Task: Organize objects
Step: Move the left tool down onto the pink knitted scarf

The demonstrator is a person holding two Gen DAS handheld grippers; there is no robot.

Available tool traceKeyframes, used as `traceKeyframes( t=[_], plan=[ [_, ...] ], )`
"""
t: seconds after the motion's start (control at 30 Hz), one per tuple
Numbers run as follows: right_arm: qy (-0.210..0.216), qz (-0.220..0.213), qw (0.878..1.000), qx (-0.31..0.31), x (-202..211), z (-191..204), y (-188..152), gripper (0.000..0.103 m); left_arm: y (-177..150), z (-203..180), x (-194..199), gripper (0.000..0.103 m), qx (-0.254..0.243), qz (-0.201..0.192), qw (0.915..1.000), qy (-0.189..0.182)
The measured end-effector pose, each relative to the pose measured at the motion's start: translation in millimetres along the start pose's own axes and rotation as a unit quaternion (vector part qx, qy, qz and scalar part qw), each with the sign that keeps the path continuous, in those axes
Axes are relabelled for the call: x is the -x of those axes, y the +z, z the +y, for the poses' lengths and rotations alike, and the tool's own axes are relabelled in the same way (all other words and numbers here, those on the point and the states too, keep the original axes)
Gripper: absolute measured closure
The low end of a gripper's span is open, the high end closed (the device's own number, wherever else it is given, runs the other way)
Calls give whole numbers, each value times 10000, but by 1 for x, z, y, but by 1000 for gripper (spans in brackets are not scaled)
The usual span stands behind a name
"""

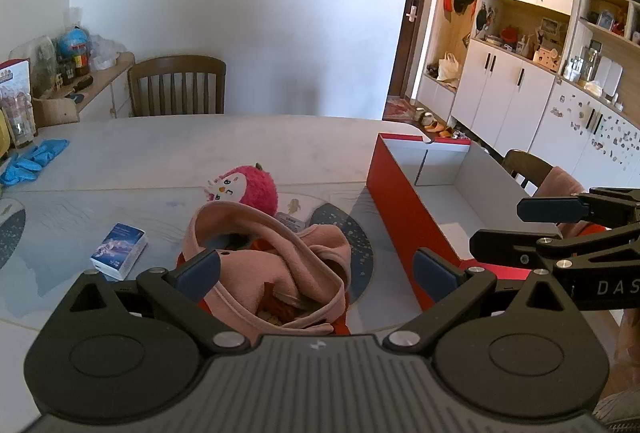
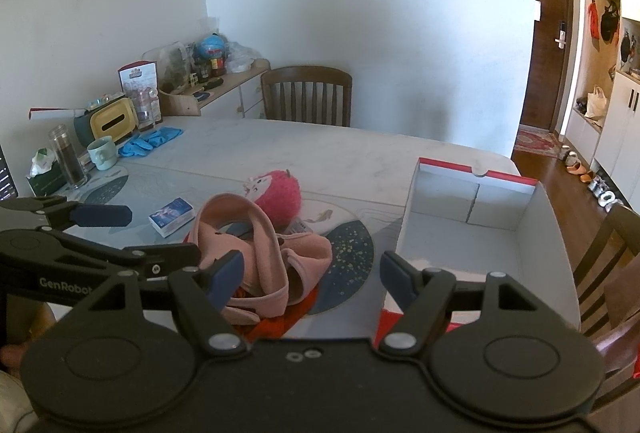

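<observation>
Marble-topped table [image 2: 340, 149] carries a red shoebox [image 2: 476, 233] at its right edge, open, nothing inside. Near the front edge lies a pink garment [image 1: 272, 265]. Left gripper [image 1: 316, 269] and right gripper [image 2: 312, 277] both spread wide, holding nothing.

hidden: orange item [image 1: 272, 245] mostly under pink cloth [image 1: 280, 265] | plush [image 1: 250, 189] lower part behind cloth | small box [image 1: 119, 251] print unreadable | worktop [image 1: 200, 149] left edge cut off
</observation>
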State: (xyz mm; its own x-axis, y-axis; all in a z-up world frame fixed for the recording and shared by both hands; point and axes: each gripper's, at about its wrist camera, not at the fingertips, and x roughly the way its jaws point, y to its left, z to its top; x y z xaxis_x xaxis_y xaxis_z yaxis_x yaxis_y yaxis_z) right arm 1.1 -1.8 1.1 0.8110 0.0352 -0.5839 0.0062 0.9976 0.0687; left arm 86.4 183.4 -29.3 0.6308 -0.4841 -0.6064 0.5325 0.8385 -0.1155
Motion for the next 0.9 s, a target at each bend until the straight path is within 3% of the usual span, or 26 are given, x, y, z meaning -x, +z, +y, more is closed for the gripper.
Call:
traceKeyframes(
  t=[0.43,0.9],
  plan=[
    [-231,119,9997,-42,-11,-27,6,29,9,-4,-21,0,91,99,9998,-135],
    [-1082,602,9910,-507,-41,-133,-5,29,11,21,-80,0,474,495,9944,800]
  ],
)
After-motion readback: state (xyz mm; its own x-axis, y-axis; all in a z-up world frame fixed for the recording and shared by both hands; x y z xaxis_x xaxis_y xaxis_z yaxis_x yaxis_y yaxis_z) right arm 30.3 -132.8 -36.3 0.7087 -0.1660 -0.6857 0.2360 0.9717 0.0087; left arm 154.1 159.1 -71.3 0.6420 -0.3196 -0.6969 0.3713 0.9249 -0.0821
